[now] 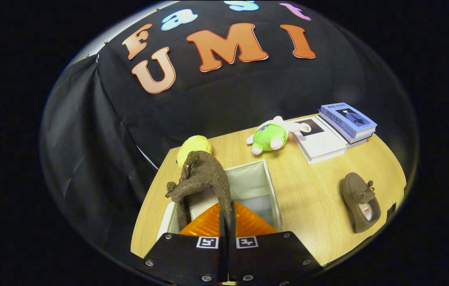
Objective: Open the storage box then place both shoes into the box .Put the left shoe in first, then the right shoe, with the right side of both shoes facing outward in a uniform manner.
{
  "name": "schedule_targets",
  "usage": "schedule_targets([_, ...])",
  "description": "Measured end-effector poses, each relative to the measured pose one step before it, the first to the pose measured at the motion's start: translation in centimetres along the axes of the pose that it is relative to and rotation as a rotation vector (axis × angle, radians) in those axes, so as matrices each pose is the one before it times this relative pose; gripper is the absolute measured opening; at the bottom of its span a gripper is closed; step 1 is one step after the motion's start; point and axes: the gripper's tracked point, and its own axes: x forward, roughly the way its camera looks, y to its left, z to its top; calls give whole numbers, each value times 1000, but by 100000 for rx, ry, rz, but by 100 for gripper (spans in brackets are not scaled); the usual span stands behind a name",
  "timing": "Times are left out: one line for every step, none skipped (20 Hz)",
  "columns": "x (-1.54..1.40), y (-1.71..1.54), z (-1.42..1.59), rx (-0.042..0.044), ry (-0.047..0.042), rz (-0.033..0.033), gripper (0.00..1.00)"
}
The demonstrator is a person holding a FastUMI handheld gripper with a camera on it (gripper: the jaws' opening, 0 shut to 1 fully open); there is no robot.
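Over open storage box (266, 180) | gripper (227, 222) jaws pinched narrow on brown shoe (202, 174), held above box interior | 2nd shoe (361, 200) on table (308, 198), well apart to the right, near books (333, 131)

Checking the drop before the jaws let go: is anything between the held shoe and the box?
Nothing visible. The gripper is shut on the brown shoe, which hangs over the open storage box; the visible part of the box's inside looks bare.
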Motion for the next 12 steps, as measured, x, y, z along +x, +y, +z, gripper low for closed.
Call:
schedule_targets([192, 92, -603, 1708, 944, -1027, 2])
schedule_targets([354, 58, -561, 1619, 957, -1499, 2])
schedule_targets([132, 282, -471, 781, 1078, -543, 2])
schedule_targets([198, 291, -218, 99, 162, -433, 2])
schedule_targets([33, 455, -166, -23, 174, 371, 2])
schedule_targets([91, 461, -143, -465, 238, -58, 2])
schedule_targets([-97, -32, -402, -359, 818, -918, 2])
schedule_targets([-98, 354, -340, -469, 181, 311, 2])
schedule_targets([-119, 355, -335, -527, 197, -87, 2])
schedule_targets([54, 161, -605, -206, 1415, 74, 2])
schedule_targets([281, 36, -675, -149, 1081, -174, 2])
schedule_targets([323, 71, -586, -538, 1624, 73, 3])
